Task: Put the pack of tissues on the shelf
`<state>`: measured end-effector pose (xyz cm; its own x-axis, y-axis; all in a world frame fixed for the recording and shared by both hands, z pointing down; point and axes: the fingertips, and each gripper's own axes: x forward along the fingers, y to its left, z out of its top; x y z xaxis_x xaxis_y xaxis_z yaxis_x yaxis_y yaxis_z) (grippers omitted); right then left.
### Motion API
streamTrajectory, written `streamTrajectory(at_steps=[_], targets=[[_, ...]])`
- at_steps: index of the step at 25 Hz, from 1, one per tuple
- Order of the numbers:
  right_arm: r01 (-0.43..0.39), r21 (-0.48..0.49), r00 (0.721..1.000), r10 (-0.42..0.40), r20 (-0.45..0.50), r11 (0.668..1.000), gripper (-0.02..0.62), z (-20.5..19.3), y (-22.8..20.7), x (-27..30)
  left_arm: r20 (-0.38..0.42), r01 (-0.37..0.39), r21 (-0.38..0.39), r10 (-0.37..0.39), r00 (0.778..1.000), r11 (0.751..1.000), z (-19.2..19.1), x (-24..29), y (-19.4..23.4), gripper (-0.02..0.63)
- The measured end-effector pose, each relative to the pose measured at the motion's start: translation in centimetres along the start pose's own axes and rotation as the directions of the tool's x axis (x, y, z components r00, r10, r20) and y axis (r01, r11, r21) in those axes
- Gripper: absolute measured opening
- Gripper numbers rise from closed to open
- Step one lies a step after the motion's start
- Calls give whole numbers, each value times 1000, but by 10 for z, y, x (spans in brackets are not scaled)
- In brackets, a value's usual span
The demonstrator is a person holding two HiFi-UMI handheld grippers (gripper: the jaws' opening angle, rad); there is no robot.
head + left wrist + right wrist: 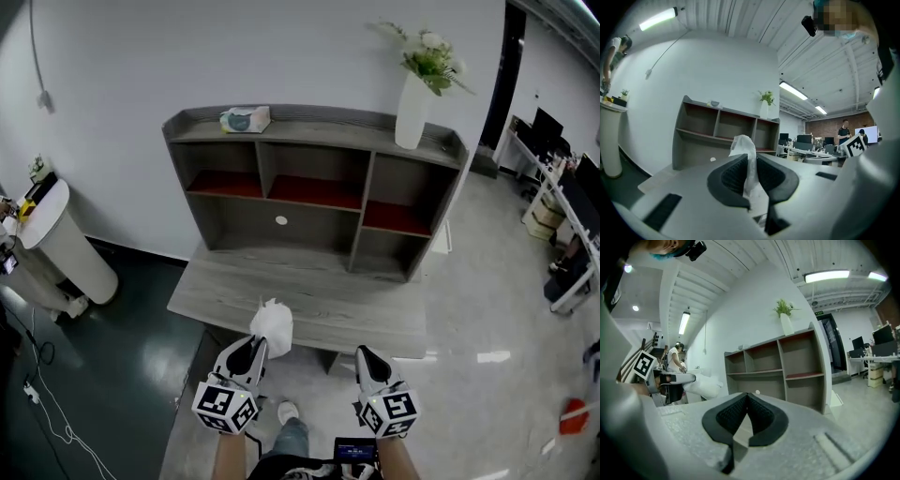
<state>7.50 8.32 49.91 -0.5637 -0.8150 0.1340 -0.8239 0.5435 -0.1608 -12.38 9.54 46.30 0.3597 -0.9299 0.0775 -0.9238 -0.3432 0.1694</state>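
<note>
1. you are pinching one crumpled white tissue (272, 328) in your left gripper (253, 347), facing one grey shelf unit (319, 239).
2. your right gripper (365, 355) is riding closed and empty.
3. one pack of tissues (246, 119) is lying on the unit's top board, well apart from one white vase (411, 112).

A: Where's the pack of tissues (246, 119) sitting?
B: It's lying flat on the top board of the shelf (234, 234), left of centre, close to the wall. Small soft pack, pale w/ a teal-ish patch on top; can't make out more.
A: And the shelf?
B: Grey wood unit, standing vs. the wall. It's showing open compartments w/ dark-red boards and a low ledge sticking out in front.
A: Anything else tissue-like?
B: A white crumpled sheet (273, 328) is sitting pinched betw. the jaws of the left gripper (251, 345), poking up past the tips. It's hanging over the ledge's front edge, well apart from the pack.
</note>
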Motion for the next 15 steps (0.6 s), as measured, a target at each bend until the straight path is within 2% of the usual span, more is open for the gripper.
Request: streamTrajectory(at_steps=[8,15], targets=[[39,-7,999,-39,-9,999,5,35,-13,172,12,62,14,-62,998,998,52,118,118,38],[103,5,994,-103,-37,995,5,41,-35,232,40,135,3,-135,990,991,71,186,150,29]])
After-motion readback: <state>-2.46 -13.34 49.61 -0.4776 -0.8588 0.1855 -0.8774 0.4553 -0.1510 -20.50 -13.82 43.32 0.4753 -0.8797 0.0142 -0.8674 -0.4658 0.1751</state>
